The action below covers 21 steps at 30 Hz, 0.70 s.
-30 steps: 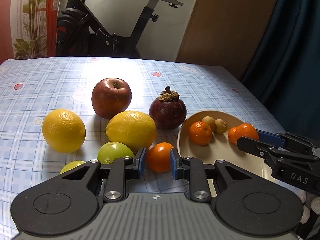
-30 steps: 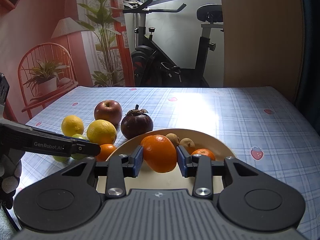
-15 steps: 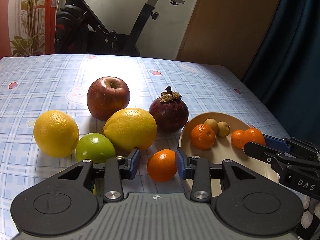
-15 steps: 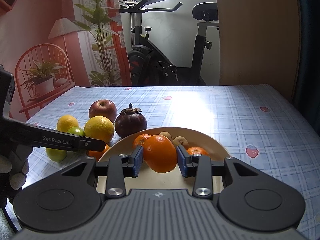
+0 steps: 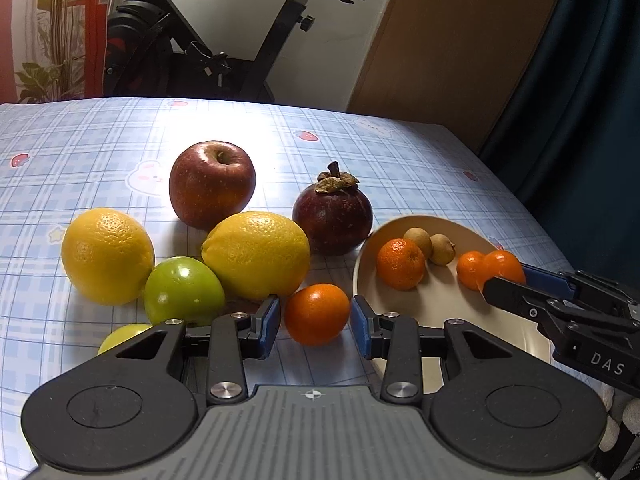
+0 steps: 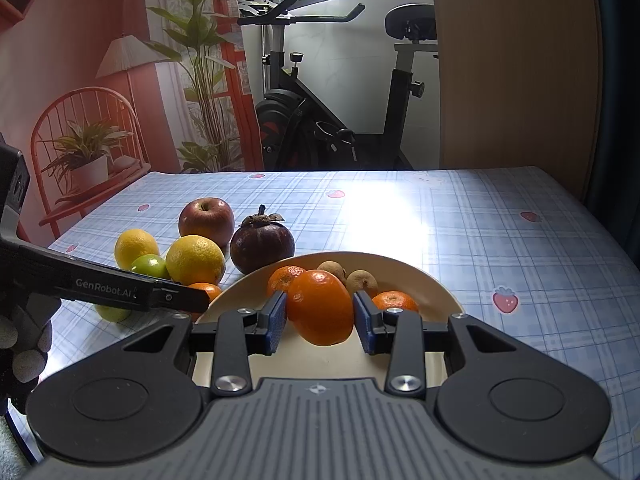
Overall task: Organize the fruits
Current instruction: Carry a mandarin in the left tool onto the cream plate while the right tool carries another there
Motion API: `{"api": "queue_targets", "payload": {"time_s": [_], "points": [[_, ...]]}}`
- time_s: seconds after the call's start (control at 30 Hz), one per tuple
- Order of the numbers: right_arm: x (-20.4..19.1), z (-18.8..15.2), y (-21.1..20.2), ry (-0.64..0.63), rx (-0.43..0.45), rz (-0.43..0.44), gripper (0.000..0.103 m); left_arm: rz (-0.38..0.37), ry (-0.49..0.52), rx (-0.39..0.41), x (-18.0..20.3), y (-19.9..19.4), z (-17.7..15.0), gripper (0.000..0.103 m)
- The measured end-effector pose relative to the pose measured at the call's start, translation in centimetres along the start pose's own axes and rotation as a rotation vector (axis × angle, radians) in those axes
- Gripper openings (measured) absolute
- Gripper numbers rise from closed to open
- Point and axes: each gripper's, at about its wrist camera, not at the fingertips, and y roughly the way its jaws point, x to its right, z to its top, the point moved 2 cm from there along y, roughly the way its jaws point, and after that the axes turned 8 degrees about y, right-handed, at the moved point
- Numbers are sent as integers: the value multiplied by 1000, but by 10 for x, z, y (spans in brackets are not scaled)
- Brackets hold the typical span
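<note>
L claw (image 5: 316,320): jaws just opened, apart, mandarin (image 5: 317,314) loose between, on surface (image 5: 400,152). R claw (image 6: 320,318): clamped on orange (image 6: 320,306) over bowl (image 6: 432,280).

A round cream ceramic bowl (image 5: 448,312) holds two small orange mandarins (image 5: 400,263) and two brown longans (image 5: 430,243); a third mandarin (image 6: 320,307) hangs above it. On the desk beside it lie one mandarin (image 5: 317,314), two yellow lemons (image 5: 256,254), green limes (image 5: 183,291), a red apple (image 5: 212,183) and a purple mangosteen (image 5: 332,213).
</note>
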Motion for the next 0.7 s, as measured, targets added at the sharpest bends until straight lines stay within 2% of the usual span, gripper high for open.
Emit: {"api": "queue_targets", "payload": {"time_s": [0.27, 0.37, 0.47, 0.7], "points": [[1, -1, 1, 6, -3, -3, 39, -15, -50, 11, -7, 6, 1, 41], [1, -1, 1, 5, -5, -3, 39, -29, -69, 10, -9, 4, 0, 36], [1, 0, 0, 7, -4, -2, 39, 11, -41, 16, -4, -2, -2, 36], [0, -3, 1, 6, -10, 1, 39, 49, -23, 58, -5, -23, -4, 36]]}}
